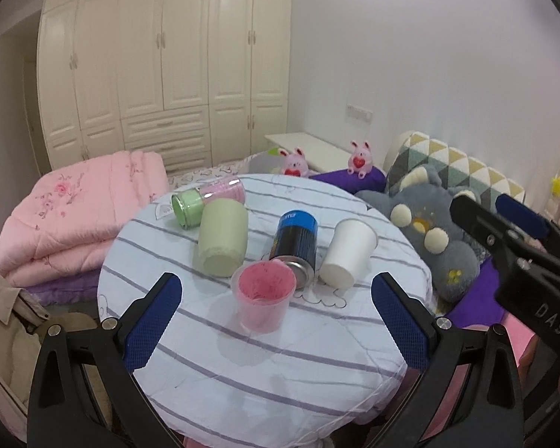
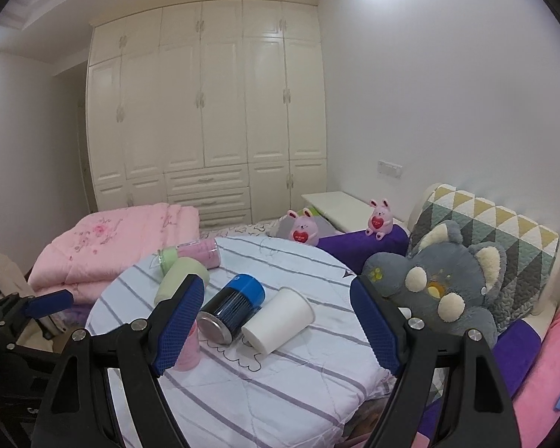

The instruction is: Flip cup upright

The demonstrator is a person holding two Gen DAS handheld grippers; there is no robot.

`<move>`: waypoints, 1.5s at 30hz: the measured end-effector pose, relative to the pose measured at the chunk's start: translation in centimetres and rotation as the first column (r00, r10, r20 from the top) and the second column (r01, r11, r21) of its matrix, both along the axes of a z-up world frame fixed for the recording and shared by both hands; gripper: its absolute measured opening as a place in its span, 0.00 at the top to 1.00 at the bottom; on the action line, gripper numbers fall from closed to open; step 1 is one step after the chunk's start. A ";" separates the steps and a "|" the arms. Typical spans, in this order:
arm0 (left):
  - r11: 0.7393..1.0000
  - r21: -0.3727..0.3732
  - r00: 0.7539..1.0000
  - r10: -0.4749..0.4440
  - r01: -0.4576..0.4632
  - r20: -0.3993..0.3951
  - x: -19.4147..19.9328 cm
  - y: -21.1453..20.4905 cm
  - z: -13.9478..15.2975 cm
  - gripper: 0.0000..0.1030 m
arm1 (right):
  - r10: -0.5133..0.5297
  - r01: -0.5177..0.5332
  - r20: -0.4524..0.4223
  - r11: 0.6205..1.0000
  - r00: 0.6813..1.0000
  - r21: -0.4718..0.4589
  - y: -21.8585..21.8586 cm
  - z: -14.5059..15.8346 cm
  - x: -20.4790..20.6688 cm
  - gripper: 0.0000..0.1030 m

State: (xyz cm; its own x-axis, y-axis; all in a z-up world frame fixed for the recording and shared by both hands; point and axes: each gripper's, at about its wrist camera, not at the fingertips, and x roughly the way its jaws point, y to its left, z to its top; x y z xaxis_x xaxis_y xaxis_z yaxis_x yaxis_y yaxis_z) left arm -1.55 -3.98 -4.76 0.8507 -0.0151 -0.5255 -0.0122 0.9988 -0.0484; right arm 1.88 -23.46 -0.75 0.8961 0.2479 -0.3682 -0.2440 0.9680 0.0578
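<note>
One pink cup stood upright at the round table's centre. At its twelve o'clock lay one blue can, one white cup and one green cup; the can's writing was unreadable. Left gripper and right gripper both gaped wide, empty.

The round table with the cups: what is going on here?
A person holds a two-finger gripper in each hand above a round table with a striped cloth. Both the left gripper and the right gripper are open and hold nothing. The pink cup stands upright, mouth up. The white cup, the green cup, the blue can and a green-lidded jar lie on their sides. No gripper touches a cup, so the fallen ones are yet to be righted.
</note>
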 end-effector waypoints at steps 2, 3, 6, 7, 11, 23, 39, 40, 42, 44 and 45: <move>1.000 0.000 1.000 0.007 -0.007 0.008 0.0 -0.1 0.1 0.00 | 0.000 0.000 0.001 1.000 1.000 0.002 -0.1 -0.1 0.0 0.20; 1.000 -0.002 1.000 0.011 -0.011 0.016 0.0 -0.1 0.1 0.00 | -0.001 0.001 0.004 1.000 1.000 0.004 -0.1 -0.1 -0.1 0.20; 1.000 0.013 0.999 0.017 -0.017 0.036 -0.2 -0.3 0.2 0.00 | -0.004 0.004 0.015 1.000 1.000 0.005 -0.2 -0.1 -0.1 0.20; 1.000 0.019 0.999 0.018 -0.019 0.042 -0.2 -0.4 0.2 0.00 | -0.005 0.005 0.017 1.000 1.000 0.003 -0.2 -0.1 -0.1 0.21; 0.999 0.037 0.998 0.024 -0.026 0.066 -0.4 -0.7 0.3 0.00 | -0.007 0.006 0.032 1.000 0.999 0.011 -0.4 -0.2 0.1 0.20; 0.998 0.036 0.995 0.056 -0.059 0.087 -0.4 -0.4 0.2 0.00 | -0.015 0.015 0.030 1.000 0.999 0.008 -0.4 -0.5 0.3 0.20; 0.996 0.047 0.993 0.072 -0.077 0.098 0.0 -0.2 0.3 0.00 | -0.012 0.013 0.023 1.000 1.000 -0.012 0.1 -0.7 0.3 0.20; 0.996 0.049 0.992 0.073 -0.078 0.102 0.0 -0.3 0.3 0.00 | -0.012 0.012 0.023 1.000 1.000 -0.014 0.1 -0.7 0.3 0.20; 0.995 0.053 0.992 0.074 -0.080 0.107 0.0 -0.3 0.3 0.00 | -0.012 0.012 0.022 1.000 1.000 -0.013 0.0 -0.7 0.3 0.20; 0.995 0.059 0.991 0.074 -0.081 0.110 0.0 -0.4 0.4 0.00 | -0.012 0.012 0.022 1.000 1.000 -0.013 0.1 -0.7 0.3 0.20; 0.995 0.063 0.991 0.076 -0.083 0.113 0.0 -0.4 0.4 0.00 | -0.012 0.012 0.020 1.000 1.000 -0.013 0.1 -0.7 0.3 0.20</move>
State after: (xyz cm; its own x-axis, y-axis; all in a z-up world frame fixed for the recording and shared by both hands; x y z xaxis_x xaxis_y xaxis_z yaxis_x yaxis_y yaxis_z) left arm -1.58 -4.43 -4.41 0.9004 0.0870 -0.4263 -0.0899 0.9959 0.0133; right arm 2.21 -23.40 -1.47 0.9063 0.2325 -0.3529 -0.2335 0.9715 0.0404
